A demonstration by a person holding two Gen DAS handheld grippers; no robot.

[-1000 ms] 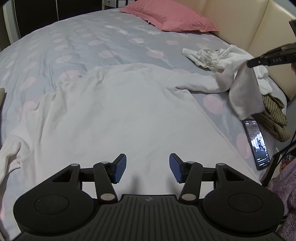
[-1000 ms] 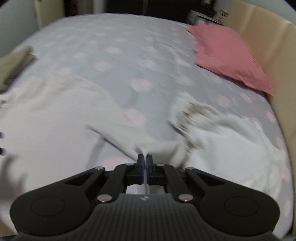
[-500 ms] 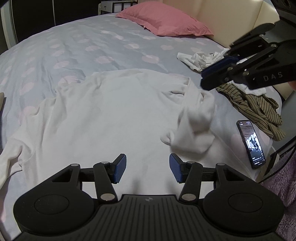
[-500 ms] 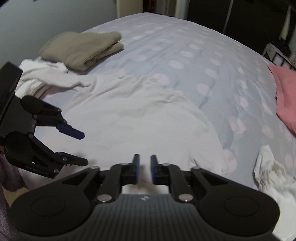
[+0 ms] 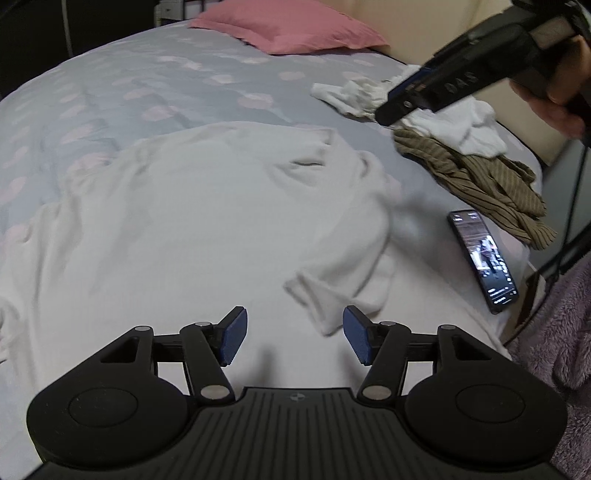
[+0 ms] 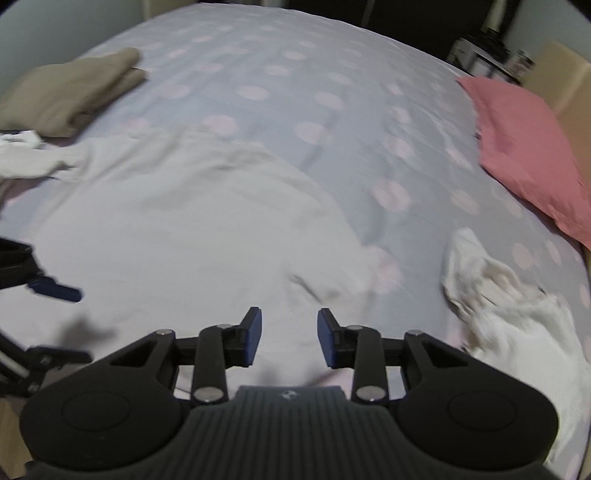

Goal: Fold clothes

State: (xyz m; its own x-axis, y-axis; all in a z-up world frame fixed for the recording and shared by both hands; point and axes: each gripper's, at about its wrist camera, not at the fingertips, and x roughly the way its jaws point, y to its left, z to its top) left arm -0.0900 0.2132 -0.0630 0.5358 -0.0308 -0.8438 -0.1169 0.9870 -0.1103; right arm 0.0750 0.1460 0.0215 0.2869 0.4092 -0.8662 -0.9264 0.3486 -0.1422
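Note:
A white long-sleeved shirt (image 5: pixel 192 221) lies spread on the bed; it also shows in the right wrist view (image 6: pixel 177 229). Its right sleeve (image 5: pixel 347 273) is folded over onto the body, cuff near the front. My left gripper (image 5: pixel 293 338) is open and empty, low over the shirt's hem, the sleeve cuff just ahead of its right finger. My right gripper (image 6: pixel 290 338) is open and empty above the shirt's right side. It shows at the upper right of the left wrist view (image 5: pixel 443 88), held in a hand.
A crumpled white garment (image 5: pixel 443 114) and a striped brown garment (image 5: pixel 480 181) lie at the right. A phone (image 5: pixel 482 260) lies near the bed's right edge. A pink pillow (image 5: pixel 288 31) is at the back. A folded tan garment (image 6: pixel 70 88) lies far left.
My right gripper carried the sleeve across onto the shirt's body, opened and let it go, then lifted away. My left gripper stayed open and almost still.

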